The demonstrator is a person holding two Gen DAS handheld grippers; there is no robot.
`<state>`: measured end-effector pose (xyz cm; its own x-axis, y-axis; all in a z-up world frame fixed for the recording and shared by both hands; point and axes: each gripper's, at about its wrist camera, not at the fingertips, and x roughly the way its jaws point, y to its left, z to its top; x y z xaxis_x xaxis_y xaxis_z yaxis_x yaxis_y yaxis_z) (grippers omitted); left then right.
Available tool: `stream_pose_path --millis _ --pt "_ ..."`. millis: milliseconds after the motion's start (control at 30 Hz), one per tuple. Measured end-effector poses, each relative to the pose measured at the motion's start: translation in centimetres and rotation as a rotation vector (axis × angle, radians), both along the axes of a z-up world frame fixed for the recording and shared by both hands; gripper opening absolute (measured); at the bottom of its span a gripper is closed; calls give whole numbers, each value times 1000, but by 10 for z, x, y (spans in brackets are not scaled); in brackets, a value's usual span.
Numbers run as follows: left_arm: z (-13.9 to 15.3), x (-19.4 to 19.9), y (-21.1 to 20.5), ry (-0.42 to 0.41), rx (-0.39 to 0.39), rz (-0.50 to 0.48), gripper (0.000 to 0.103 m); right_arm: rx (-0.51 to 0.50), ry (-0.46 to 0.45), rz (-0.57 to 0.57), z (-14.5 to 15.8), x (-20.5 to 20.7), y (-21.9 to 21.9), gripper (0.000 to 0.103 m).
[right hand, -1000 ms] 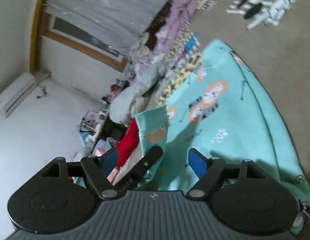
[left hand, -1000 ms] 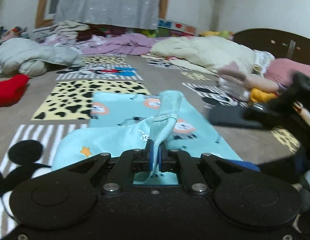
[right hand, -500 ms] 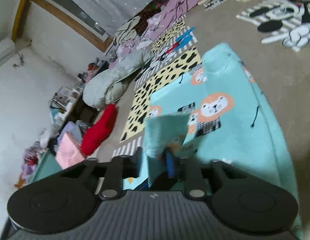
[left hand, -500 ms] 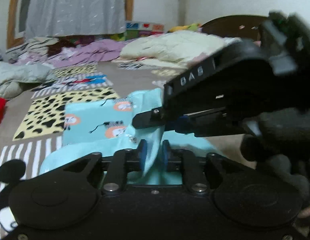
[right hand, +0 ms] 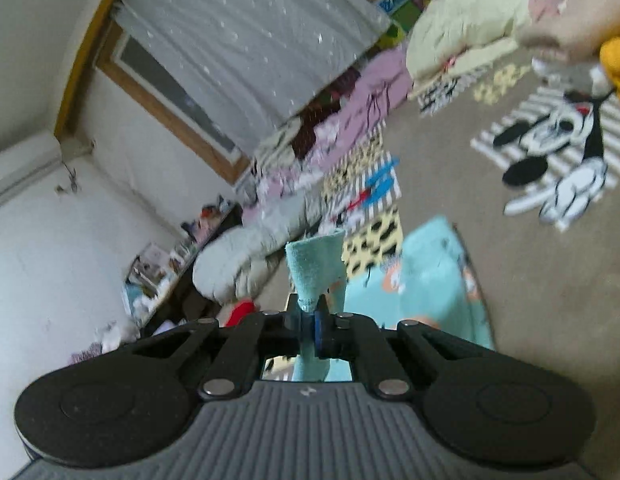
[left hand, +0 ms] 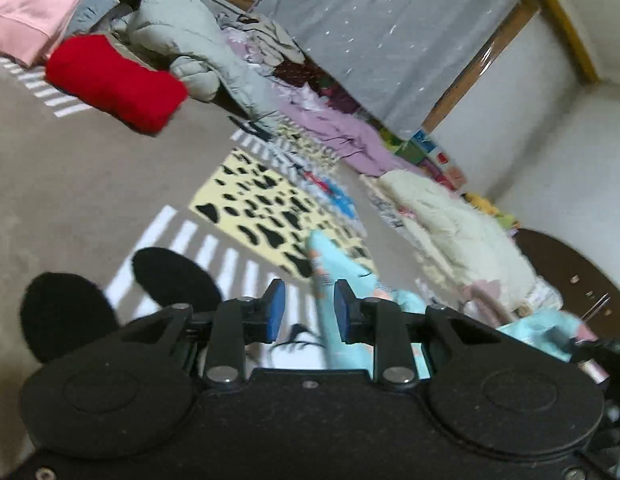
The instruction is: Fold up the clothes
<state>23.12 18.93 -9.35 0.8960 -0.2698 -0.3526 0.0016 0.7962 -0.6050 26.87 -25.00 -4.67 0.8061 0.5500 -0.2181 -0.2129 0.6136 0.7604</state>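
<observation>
Left wrist view: the left gripper (left hand: 306, 312) now stands with its 2 blue pads apart, a clear gap between them. A strip of the turquoise garment (left hand: 341, 276) runs up close beside the right-hand pad, but nothing is pinched. Half a second ago these pads were clamped on that cloth, so the left side has let go. The view has also swung and tilted, now taking in the bed cover (left hand: 90, 168) with its leopard-print patch (left hand: 270, 216), a red bundle (left hand: 114, 84) and a pale grey quilt (left hand: 186, 40) beyond. More of the turquoise cloth bunches at the lower right edge.

Right wrist view: the right gripper (right hand: 309, 326) is closed tight on a fold of the turquoise garment (right hand: 315, 268), which sticks up past the pads as a short flap and hangs down below them. Half a second ago it had just closed on this same piece; 1 second ago it was wide apart. The rest of the garment (right hand: 433, 280) trails over the bed cover (right hand: 449, 184), beside the leopard-print patch (right hand: 373, 240). The picture is smeared with motion.

Taken together, the cloth has passed from left to right. That reads as a handover within a fold, leaving the left free to take another edge, though how many folds the garment already carries cannot be told.
</observation>
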Motion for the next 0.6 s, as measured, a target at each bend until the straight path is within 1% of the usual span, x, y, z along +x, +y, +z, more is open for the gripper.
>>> stream_pose_path --millis 67,133,467,600 --pt "3 2 -11 -7 22 -51 24 20 -4 -14 3 1 -13 8" --pt "4 5 -30 -8 67 -128 24 33 -7 -17 5 0 -23 8" --pt "-6 6 -91 -15 262 -454 24 8 -36 -33 -2 -25 -53 8" --pt "-10 4 -106 -22 316 -546 24 8 -42 -52 -9 -38 -66 8"
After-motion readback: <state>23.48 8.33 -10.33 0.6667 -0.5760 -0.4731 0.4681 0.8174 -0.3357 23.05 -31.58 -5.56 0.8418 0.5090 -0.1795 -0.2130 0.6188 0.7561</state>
